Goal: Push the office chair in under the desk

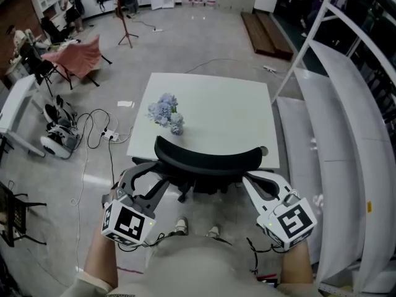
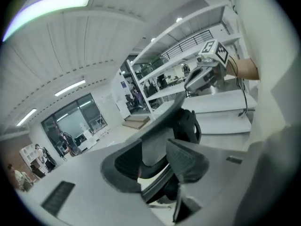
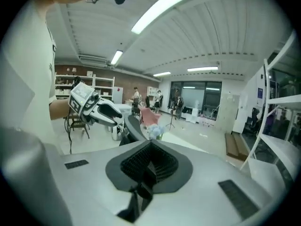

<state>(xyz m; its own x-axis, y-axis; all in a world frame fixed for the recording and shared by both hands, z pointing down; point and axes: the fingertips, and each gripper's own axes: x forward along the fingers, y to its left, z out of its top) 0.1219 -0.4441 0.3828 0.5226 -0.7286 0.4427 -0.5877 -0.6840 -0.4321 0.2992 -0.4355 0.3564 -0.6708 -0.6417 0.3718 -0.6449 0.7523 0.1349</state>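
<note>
**A:** Is it well lit?

**B:** Bright and even. Long ceiling strips (image 3: pixel 159 7) light the room. In the left gripper view one glares to plain white at the top left. Shadows are faint and soft.

**A:** Any glare lower down?

**B:** A pale sheen on the far floor (image 1: pixel 198 23), and the white worktop (image 1: pixel 213 107) is nearly washed out.

**A:** Sharpness?

**B:** The left claw (image 2: pixel 155 161) is soft and smeared; the right claw (image 3: pixel 149 166) is crisper. Both gripper views bulge, with black corners, and the shelving (image 1: pixel 346 91) bows on the right.
</note>
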